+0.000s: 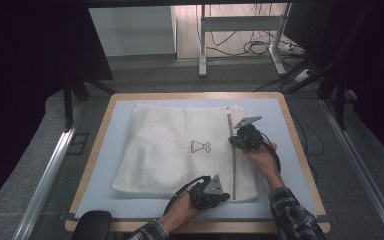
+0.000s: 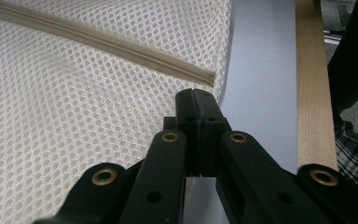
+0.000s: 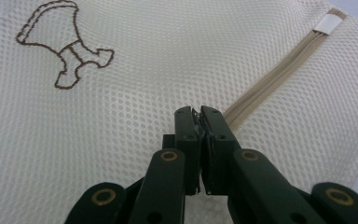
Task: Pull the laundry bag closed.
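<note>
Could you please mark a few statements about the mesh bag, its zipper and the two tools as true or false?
1. The white mesh bag lies flat on the table. True.
2. The left tool stands wide open. False: its jaws are shut, near the bag's corner by the zipper's end.
3. The bag bears a brown outline drawing. True.
4. The right tool hovers over bare table. False: it is shut over the bag at the zipper line.
5. The zipper is bright red. False: it is beige.
</note>
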Demonstrator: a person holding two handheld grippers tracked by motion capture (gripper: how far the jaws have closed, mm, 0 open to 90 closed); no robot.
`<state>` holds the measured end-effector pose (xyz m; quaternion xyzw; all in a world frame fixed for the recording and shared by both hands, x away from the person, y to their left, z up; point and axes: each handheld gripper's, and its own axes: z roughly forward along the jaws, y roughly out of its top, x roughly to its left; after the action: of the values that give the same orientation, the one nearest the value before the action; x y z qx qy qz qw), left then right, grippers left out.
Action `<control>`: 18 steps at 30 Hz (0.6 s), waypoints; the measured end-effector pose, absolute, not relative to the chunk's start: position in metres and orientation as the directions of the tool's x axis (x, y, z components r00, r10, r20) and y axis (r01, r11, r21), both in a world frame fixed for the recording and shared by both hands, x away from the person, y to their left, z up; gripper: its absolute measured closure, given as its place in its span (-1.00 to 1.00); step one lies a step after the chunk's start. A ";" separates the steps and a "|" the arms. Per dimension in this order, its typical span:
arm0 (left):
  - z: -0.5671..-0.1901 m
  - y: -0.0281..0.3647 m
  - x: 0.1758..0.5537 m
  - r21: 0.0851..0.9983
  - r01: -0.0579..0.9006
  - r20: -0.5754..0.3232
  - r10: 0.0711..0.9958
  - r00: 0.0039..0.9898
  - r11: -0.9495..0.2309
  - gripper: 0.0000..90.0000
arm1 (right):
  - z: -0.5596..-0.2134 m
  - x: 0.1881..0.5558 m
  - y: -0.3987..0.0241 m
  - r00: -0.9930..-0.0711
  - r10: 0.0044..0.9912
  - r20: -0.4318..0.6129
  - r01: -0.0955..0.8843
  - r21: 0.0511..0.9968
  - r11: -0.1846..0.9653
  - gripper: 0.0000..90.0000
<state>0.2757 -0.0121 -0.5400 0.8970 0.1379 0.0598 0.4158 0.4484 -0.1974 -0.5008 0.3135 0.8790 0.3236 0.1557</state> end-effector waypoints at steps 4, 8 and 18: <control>-0.540 -0.012 0.276 0.763 0.198 -0.007 0.298 0.955 -0.616 1.00 | -0.501 0.453 -0.197 -0.751 0.657 -0.069 0.454 0.668 0.590 0.91; -0.540 -0.012 0.275 0.763 0.198 -0.007 0.298 0.955 -0.615 1.00 | -0.501 0.459 -0.197 -0.744 0.665 -0.061 0.462 0.672 0.579 0.90; -0.540 -0.012 0.276 0.763 0.199 -0.009 0.297 0.955 -0.615 1.00 | -0.503 0.470 -0.195 -0.740 0.670 -0.067 0.469 0.663 0.584 0.91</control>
<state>0.2757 -0.0120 -0.5401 0.8968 0.1383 0.0593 0.4162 0.4699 -0.1948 -0.5031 0.3248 0.8760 0.3201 0.1570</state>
